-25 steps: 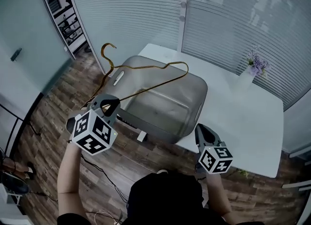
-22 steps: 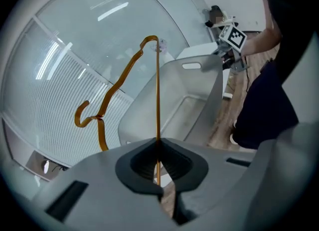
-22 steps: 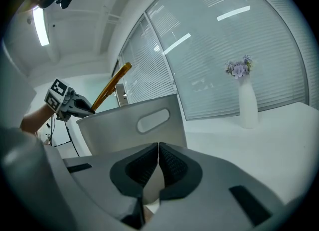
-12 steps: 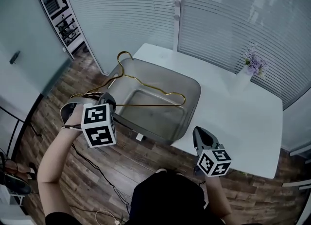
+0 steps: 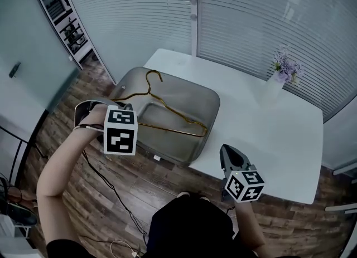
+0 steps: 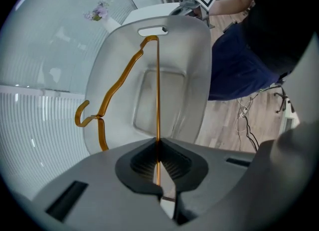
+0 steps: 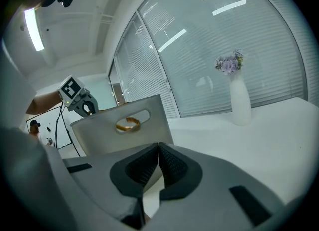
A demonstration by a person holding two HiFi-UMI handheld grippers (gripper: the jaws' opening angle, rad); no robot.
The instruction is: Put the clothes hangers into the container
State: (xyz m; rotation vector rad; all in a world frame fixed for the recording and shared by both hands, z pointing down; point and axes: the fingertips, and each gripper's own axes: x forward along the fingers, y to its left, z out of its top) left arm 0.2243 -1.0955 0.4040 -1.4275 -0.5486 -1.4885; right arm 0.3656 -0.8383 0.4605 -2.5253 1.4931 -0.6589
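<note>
Looking down from the head view, we see the grey translucent container (image 5: 215, 100) standing open at one end of the white table (image 5: 268, 134), and we place everything else against it. We find the left gripper (image 6: 157, 150) at the container's side away from the table, over the wooden floor (image 5: 128, 190), with its jaws clenched on the straight lower bar of a gold wire clothes hanger (image 6: 158, 95); the left gripper view shows the bar pinched between the two ribbed pads. From that grip the bar runs straight across the container's open mouth, and its far bend lies close by the cut-out handle (image 6: 152, 31) in the opposite wall. We note that the hanger's shoulders and hook lie toward the container's far rim in the head view, the hook close to that rim. We cannot tell whether any part of the wire touches the container's floor or walls. In the right gripper view a short piece of the gold wire shows through the handle slot of the container's nearer wall. We see the right gripper (image 7: 158, 147) apart from the container, at its side on the table, with its jaws pressed together and nothing between them. A white vase of purple flowers (image 5: 277, 84) stands on the table well apart from the container, beyond it toward the blinds.
</note>
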